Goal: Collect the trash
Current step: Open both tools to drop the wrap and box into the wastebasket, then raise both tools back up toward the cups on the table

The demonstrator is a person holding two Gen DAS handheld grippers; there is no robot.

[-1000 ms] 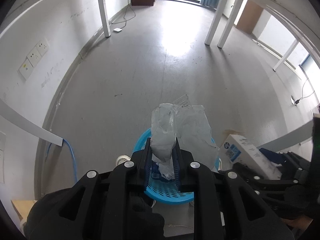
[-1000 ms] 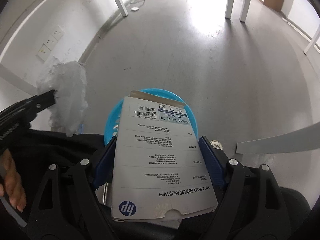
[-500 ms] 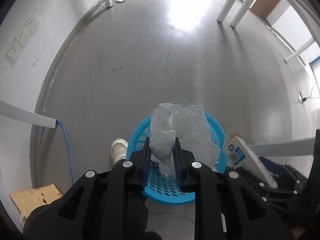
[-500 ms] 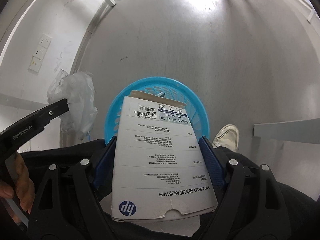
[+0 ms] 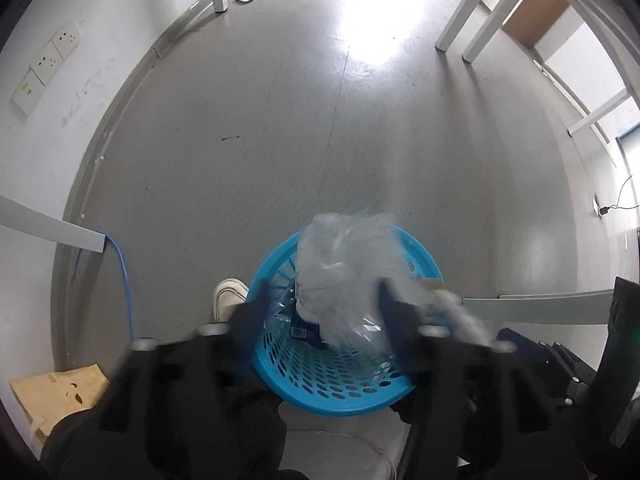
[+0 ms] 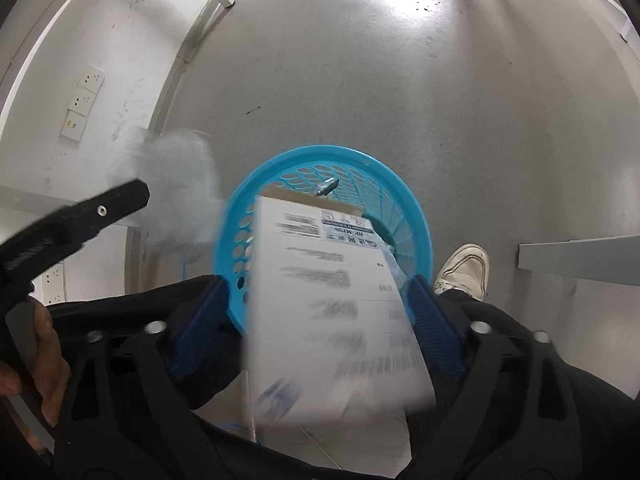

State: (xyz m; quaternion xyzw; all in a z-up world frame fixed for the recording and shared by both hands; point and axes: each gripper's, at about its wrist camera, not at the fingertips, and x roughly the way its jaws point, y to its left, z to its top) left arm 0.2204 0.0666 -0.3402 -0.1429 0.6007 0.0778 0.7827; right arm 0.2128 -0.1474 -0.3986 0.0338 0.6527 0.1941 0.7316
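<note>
Two grippers, one basket, one bag, one box, one shoe in view. Left gripper (image 5: 320,312): jaws opening, crumpled clear plastic bag (image 5: 344,272) between them over blue basket (image 5: 332,392), pads off it. White shoe (image 6: 466,270) on grey floor (image 5: 280,140) beside basket. Right gripper (image 6: 320,320): jaws opening wide, white printed box (image 6: 332,312) loose between them, long axis pointing away into basket, far end tipped down over rim.
</note>
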